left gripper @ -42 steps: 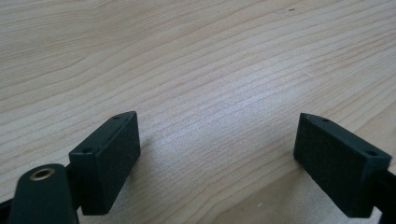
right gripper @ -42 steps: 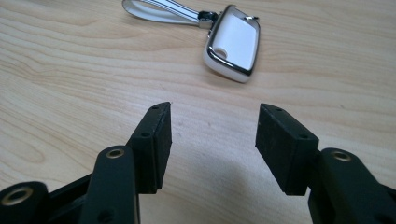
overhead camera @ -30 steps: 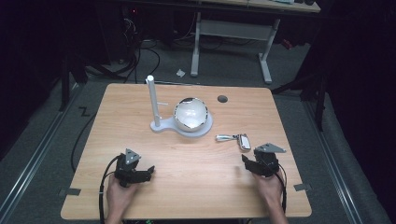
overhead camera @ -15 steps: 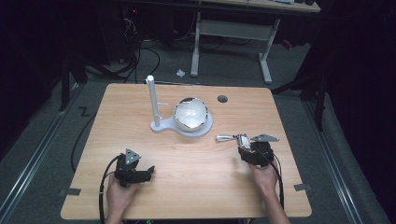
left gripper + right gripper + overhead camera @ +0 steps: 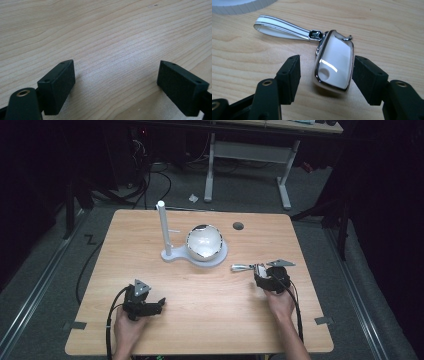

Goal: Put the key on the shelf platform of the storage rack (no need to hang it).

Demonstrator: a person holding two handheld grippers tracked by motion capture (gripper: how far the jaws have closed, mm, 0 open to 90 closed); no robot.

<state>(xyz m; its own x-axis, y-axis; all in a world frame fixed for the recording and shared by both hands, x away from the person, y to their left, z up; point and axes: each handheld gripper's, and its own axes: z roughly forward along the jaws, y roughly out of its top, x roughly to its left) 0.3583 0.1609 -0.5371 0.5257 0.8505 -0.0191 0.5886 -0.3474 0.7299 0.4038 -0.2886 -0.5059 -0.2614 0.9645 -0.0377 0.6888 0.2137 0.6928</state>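
A white key fob (image 5: 334, 65) with a chrome rim lies flat on the wooden table (image 5: 210, 305), right of centre. Its white strap (image 5: 282, 28) stretches away toward the stand. In the high view the fob (image 5: 258, 269) shows just left of my right hand. My right gripper (image 5: 327, 66) is open and low over the table, and its jaws have just been opening. The fob lies between them, close to the right pad (image 5: 368, 80), with a clear gap to the left pad (image 5: 289, 75). My left gripper (image 5: 159, 304) rests near the front left, open (image 5: 115, 75), nothing between its jaws.
A white stand (image 5: 220, 257) with an upright post (image 5: 162, 227) holds a shiny round bowl (image 5: 204, 241) at the table's middle back. Its base rim (image 5: 237, 6) lies just beyond the strap. A dark round hole (image 5: 238, 226) sits near the far edge.
My right gripper has slid left and a little forward across the table, from beside the key fob to around it. The left hand has stayed where it was.
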